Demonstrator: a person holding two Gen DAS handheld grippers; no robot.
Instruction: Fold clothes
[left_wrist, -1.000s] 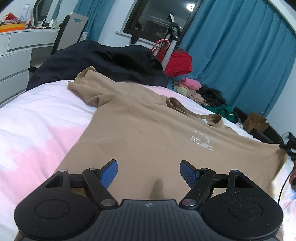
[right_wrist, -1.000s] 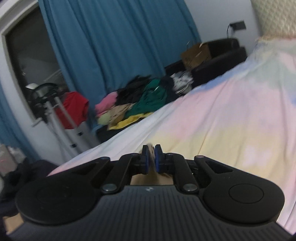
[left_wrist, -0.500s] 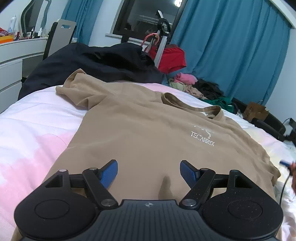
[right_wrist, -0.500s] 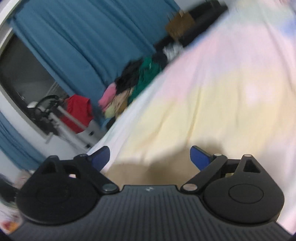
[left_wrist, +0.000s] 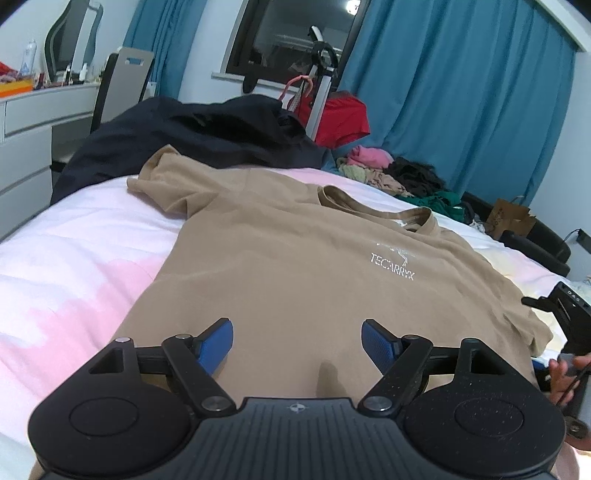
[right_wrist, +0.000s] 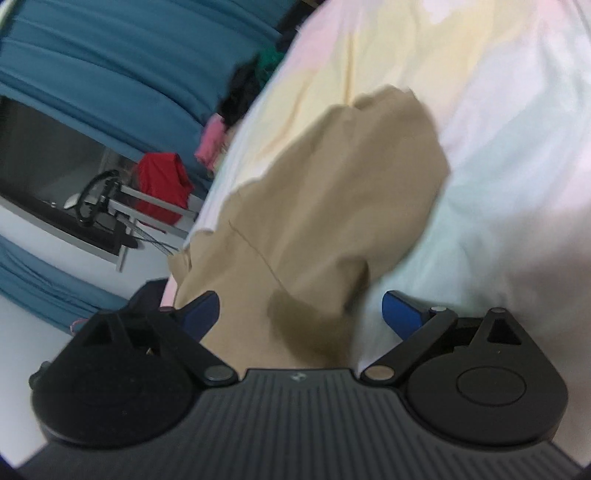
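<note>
Jaws of the right claw (right_wrist: 299, 314), pinched together before, have just opened wide over the tan shirt (right_wrist: 332, 206), gripping nothing.

Both wrist views look low and close across the same tan shirt (left_wrist: 295, 266) on the bed (left_wrist: 74, 258).

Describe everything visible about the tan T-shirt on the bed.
The tan T-shirt is soft, matte knit fabric, lying front up and spread nearly flat on the pastel bedsheet. It has a ribbed crew collar, short sleeves, and a small white chest logo reading TECARRYX. One sleeve lies against a dark garment.
</note>
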